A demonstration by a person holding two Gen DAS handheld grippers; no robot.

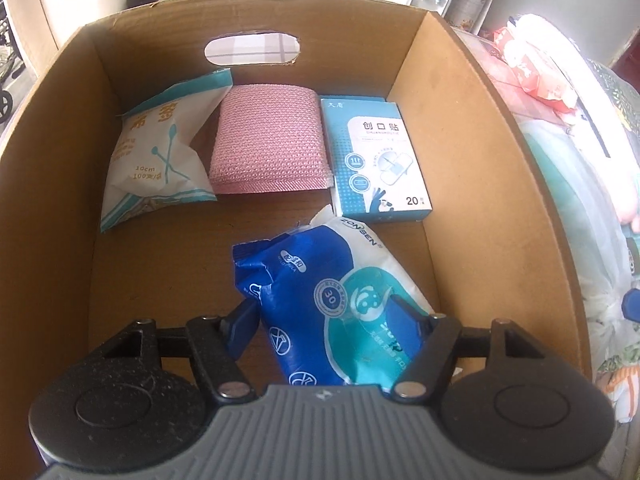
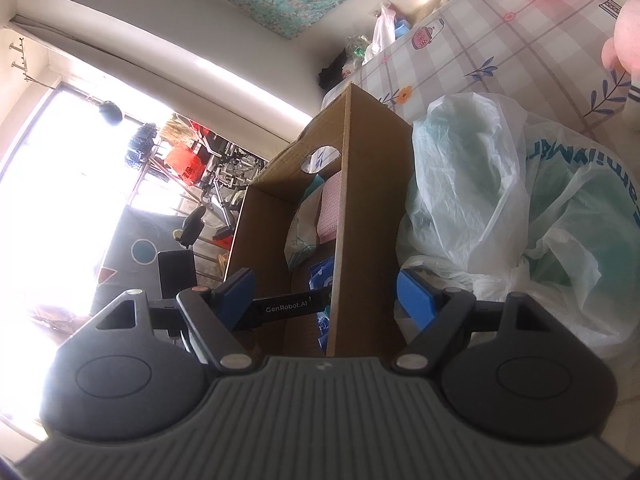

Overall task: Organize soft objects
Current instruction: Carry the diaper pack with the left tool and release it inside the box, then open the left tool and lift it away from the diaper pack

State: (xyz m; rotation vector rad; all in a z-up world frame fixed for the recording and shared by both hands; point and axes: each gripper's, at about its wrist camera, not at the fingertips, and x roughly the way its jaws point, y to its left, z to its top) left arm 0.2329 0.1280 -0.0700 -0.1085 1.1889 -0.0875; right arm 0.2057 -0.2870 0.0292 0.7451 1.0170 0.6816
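In the left wrist view a cardboard box (image 1: 472, 184) holds a white cotton-swab pack (image 1: 156, 148), a pink knitted cloth (image 1: 268, 140) and a blue plaster box (image 1: 376, 160) along its far wall. My left gripper (image 1: 326, 312) is inside the box, fingers spread either side of a blue and white wipes pack (image 1: 320, 304) that lies on the box floor. My right gripper (image 2: 326, 292) is open and straddles the box's side wall (image 2: 368, 220); one finger is inside the box, the other outside.
White and green plastic bags (image 2: 500, 200) lie against the box's outer side. A checked tablecloth (image 2: 500, 52) covers the table beyond, with red and white packets (image 1: 536, 68) on it. A bright window and clutter are on the far side.
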